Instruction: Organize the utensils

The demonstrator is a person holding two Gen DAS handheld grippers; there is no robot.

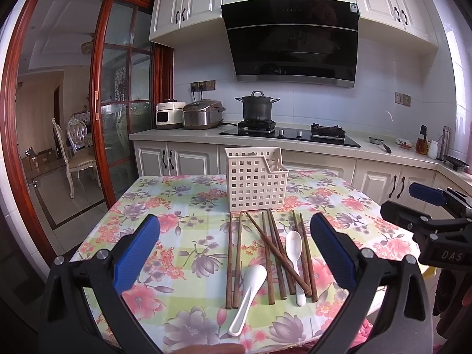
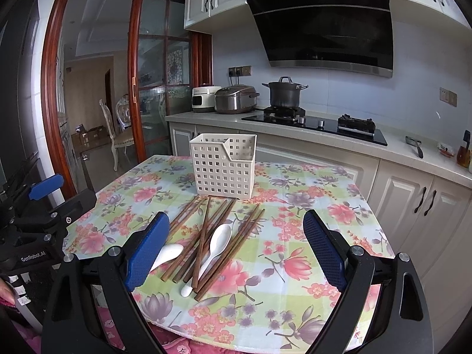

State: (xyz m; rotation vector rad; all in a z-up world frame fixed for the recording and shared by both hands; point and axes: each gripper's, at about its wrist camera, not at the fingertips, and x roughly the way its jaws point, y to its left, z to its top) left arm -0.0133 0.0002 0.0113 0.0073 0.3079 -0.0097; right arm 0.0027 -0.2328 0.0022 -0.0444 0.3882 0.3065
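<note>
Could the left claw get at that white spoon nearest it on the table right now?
Probably yes. The left claw is open and empty above the table, and the nearer white spoon lies in front of it with its handle free on the cloth. Only the chopsticks close beside it might get nudged.

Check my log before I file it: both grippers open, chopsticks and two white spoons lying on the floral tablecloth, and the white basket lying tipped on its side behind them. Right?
One thing is wrong: the white basket stands upright, not tipped over, as the left wrist view shows. The rest holds: left gripper and right gripper open, chopsticks and both spoons on the tablecloth.
</note>
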